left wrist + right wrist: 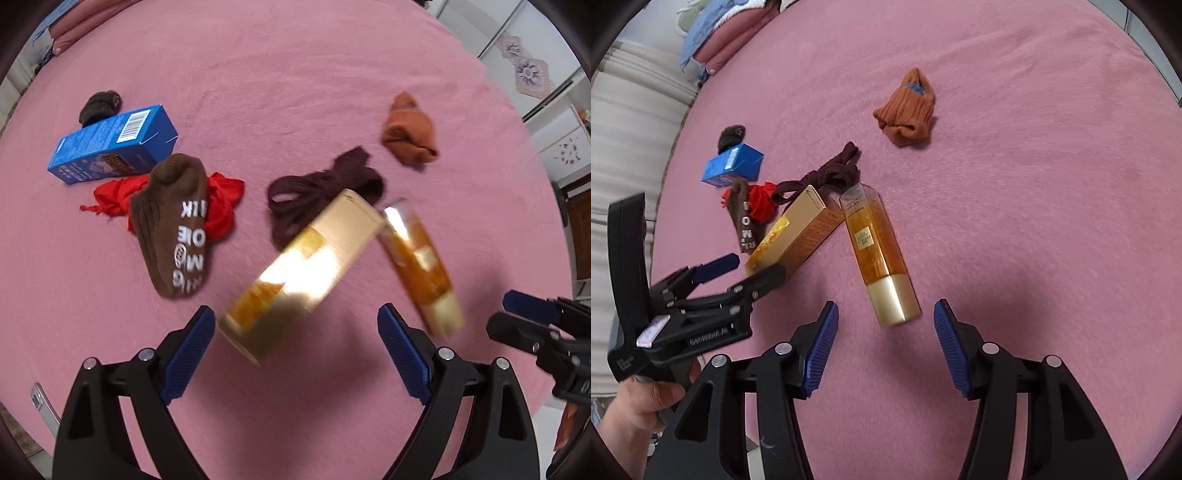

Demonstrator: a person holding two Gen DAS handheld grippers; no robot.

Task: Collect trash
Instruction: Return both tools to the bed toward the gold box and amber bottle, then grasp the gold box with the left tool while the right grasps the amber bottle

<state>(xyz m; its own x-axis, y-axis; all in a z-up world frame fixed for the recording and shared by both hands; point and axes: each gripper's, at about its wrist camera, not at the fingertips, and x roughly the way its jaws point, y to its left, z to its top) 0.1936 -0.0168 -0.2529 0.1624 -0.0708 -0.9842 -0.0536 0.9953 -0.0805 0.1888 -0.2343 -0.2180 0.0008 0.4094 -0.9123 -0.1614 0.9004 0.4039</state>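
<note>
Trash lies scattered on a pink bed [295, 74] ahead of both tongs. A gold box [303, 273] lies flat just in front of the left tongs [295, 321], its near end reaching between the tips of their blue pads [188, 354], which stand wide apart and touch nothing. Seen from the right wrist, the same gold box [798, 232] sits ahead and to the left of the right tongs [886, 314], with the left tongs [738, 266] coming in from the left at its near end. An amber bottle [875, 243] with a gold cap lies flat straight ahead of the right tongs, cap end nearest, just short of the gap between their wide-open pads [820, 350]; in the left view this bottle [421, 266] lies just right of the box, and the right tongs [532, 314] show at the right edge. Farther out, a blue box [114, 144] lies to the left beside a small dark sock ball [99, 107]. A brown sock [173, 225] with white letters rests on a red cloth [221, 203]. A dark maroon sock [325, 192] lies behind the gold box, its edge under the box's far end, and an orange sock [408, 129] sits well apart, farther right.
</note>
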